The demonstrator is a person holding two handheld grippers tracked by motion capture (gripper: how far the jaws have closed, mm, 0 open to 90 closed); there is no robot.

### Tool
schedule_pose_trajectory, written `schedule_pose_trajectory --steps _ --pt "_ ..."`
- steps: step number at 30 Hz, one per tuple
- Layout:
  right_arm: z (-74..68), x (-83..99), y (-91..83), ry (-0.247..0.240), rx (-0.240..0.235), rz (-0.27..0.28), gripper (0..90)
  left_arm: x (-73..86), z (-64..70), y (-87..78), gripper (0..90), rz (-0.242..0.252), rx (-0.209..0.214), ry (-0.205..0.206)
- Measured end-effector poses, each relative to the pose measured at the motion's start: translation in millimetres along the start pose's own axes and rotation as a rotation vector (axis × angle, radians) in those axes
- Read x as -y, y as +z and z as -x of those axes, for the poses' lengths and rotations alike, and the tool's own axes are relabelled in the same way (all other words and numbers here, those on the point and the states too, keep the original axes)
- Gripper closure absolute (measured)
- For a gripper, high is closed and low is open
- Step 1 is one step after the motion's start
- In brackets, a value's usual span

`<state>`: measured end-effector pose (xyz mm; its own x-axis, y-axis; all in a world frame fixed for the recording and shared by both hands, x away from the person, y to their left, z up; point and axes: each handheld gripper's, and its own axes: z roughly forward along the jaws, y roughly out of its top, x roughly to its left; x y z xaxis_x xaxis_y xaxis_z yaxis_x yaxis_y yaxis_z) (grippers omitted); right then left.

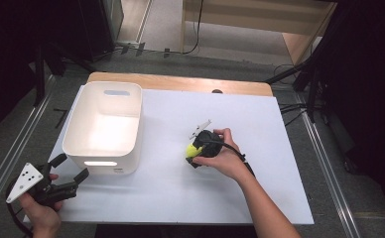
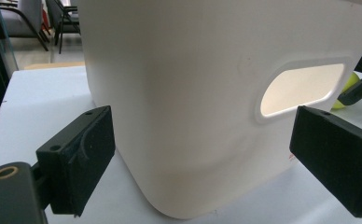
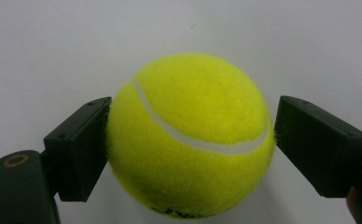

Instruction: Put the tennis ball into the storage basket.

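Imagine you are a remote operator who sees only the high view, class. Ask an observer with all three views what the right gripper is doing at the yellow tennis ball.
Operator: Is the right gripper closed on the fuzzy yellow tennis ball?
Observer: The right gripper view shows the ball between both jaws, one at each side; contact is too close to call.
Operator: Any markings on the ball?
Observer: A white curved seam crosses it, with dark print at its underside, too cut off to read.
Operator: What does the left gripper face?
Observer: The white plastic bin's near wall, with its oval handle cutout; the jaws stand open, apart from the wall.
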<state>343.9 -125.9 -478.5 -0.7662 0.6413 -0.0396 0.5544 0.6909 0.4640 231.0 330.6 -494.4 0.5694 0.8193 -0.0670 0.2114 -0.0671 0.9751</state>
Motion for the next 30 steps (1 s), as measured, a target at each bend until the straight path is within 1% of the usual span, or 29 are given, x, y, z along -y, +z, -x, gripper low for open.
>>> schedule_pose_trajectory --steps 3,5,7,8,9,10,15,21,26,29,30 --pt "-0.1 0.1 1.1 -0.004 -0.003 -0.009 13.8 0.0 0.3 0.1 7.2 0.0 -0.001 -0.001" --pt "-0.2 0.0 2.1 0.008 -0.004 -0.014 14.3 0.0 0.1 0.0 7.2 0.001 0.0 0.0" --pt "-0.3 -0.5 2.2 0.01 -0.016 -0.015 18.6 0.0 0.1 0.1 7.2 0.001 0.0 -0.001" --pt "-0.3 -0.5 2.2 0.01 -0.016 -0.015 18.6 0.0 0.2 0.1 7.2 0.001 0.0 -0.001" --pt "-0.3 -0.8 1.6 0.01 -0.021 -0.008 22.3 0.0 0.3 0.1 7.2 0.001 0.0 -0.001" --pt "-0.8 -1.3 0.9 0.016 -0.025 0.0 22.7 0.0 0.4 0.0 7.2 0.0 0.0 -0.001" --pt "-2.6 -2.6 0.2 -0.003 -0.013 -0.009 23.2 0.0 0.0 -0.1 7.2 0.002 0.001 -0.001" --pt "-1.3 -1.8 -3.2 0.003 -0.013 -0.006 23.3 0.0 0.3 0.0 7.2 0.002 0.002 -0.001" --pt "-0.3 -2.3 -7.3 0.01 -0.017 0.008 23.3 0.0 0.9 0.0 7.2 0.003 0.001 0.0" --pt "0.1 -3.0 -9.9 0.012 -0.027 0.02 23.2 0.0 1.1 0.0 7.2 0.002 0.0 0.003" --pt "0.6 -4.1 -10.9 0.003 -0.022 0.018 23.3 0.0 1.1 0.0 7.2 0.002 0.001 0.003"
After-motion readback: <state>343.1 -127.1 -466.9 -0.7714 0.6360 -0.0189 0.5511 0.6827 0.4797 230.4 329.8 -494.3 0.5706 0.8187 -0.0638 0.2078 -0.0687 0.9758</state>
